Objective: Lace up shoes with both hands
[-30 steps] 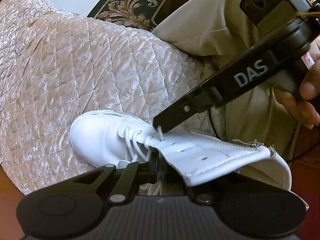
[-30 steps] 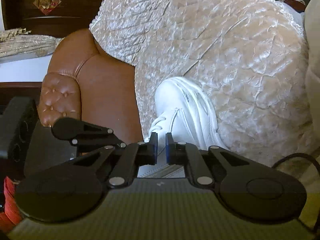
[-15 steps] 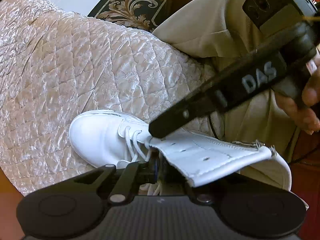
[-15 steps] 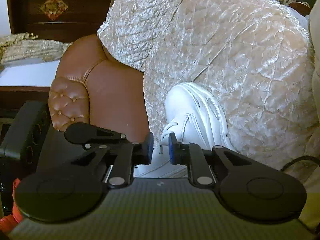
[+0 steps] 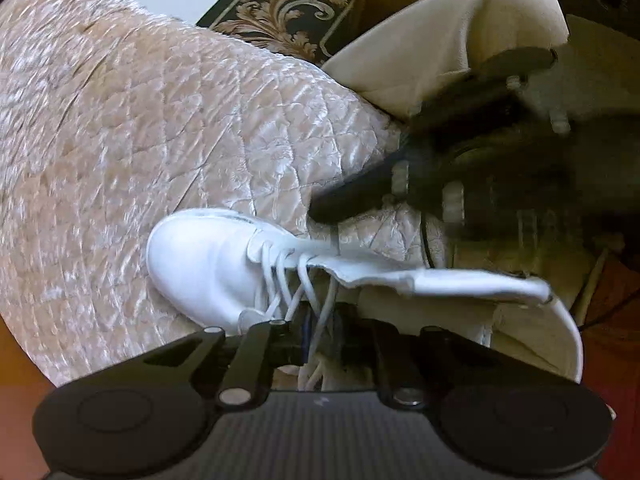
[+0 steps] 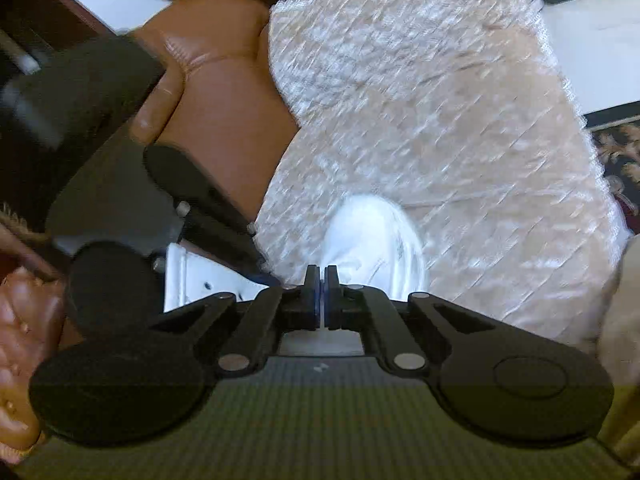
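A white shoe (image 5: 208, 264) lies on a quilted cover, toe to the left, with its lace (image 5: 280, 272) crossed through the lower eyelets. My left gripper (image 5: 322, 322) points down at the lace rows. Its jaws are opening, and loose white strands run between the pads without being pinched. My right gripper (image 5: 320, 210) hovers above the shoe's far eyelet flap (image 5: 460, 280), blurred. A taut strand runs from its tip down to the flap. In the right wrist view, the right gripper (image 6: 321, 280) is shut with a thin white lace (image 6: 321, 322) between its pads, in front of the shoe's toe (image 6: 372, 232).
The pale quilted cover (image 5: 160, 120) drapes a brown leather armchair (image 6: 224, 92). A person's beige trousers (image 5: 440, 40) are close behind the shoe, and a patterned dark rug (image 5: 280, 12) lies beyond. The left gripper's fingers (image 6: 224, 220) cross the right wrist view at the left.
My right gripper closed on the lace tip, rolled and lifted away from the eyelet flap, drawing the strand up. The left jaws parted slightly. The flap now shows edge-on.
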`<action>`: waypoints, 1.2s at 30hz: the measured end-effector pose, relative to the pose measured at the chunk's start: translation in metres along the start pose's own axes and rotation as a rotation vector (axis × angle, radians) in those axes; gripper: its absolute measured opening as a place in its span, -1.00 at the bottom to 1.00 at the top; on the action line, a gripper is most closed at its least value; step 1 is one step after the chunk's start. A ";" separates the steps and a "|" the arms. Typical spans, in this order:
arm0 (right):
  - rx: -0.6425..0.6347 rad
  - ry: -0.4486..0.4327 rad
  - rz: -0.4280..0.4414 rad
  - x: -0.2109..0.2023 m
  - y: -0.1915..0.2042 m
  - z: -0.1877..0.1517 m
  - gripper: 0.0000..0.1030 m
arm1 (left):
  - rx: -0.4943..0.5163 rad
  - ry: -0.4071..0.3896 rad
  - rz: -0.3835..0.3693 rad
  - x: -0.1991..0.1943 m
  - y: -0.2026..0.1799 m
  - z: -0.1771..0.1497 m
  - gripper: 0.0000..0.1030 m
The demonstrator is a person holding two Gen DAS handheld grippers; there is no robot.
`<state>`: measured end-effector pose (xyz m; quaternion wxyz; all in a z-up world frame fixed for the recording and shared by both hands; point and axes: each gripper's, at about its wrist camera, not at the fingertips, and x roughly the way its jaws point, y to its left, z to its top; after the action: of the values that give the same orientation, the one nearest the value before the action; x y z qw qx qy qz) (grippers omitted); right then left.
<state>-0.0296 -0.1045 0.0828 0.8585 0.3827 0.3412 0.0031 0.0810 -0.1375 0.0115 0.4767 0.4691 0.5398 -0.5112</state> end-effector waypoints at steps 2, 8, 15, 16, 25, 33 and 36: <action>0.058 -0.047 -0.009 -0.011 -0.012 0.007 -0.94 | -0.020 -0.006 -0.037 -0.009 0.007 -0.009 -0.23; 0.236 -0.151 0.060 -0.043 -0.044 0.028 -0.94 | -0.043 -0.051 -0.045 -0.058 0.035 -0.046 0.33; 0.238 -0.153 0.145 -0.046 -0.037 0.039 -0.94 | -0.179 -0.383 -0.085 -0.090 0.042 -0.018 0.11; 0.230 -0.159 0.148 -0.048 -0.034 0.040 -0.94 | -0.153 -0.406 -0.082 -0.089 0.035 -0.009 0.10; 0.223 -0.204 0.048 -0.068 -0.028 0.058 -0.96 | -0.108 -0.329 -0.066 -0.050 0.004 0.020 -0.55; 0.395 -0.079 0.091 -0.030 -0.053 0.025 -0.43 | -0.142 -0.291 -0.013 -0.047 0.012 0.002 0.02; 0.379 -0.085 0.128 -0.028 -0.049 0.021 -0.42 | -0.138 -0.298 -0.018 -0.048 0.013 0.002 0.05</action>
<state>-0.0515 -0.1608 0.0767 0.7829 0.5579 0.2743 -0.0226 0.0993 -0.1400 0.0577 0.5780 0.3496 0.5010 -0.5410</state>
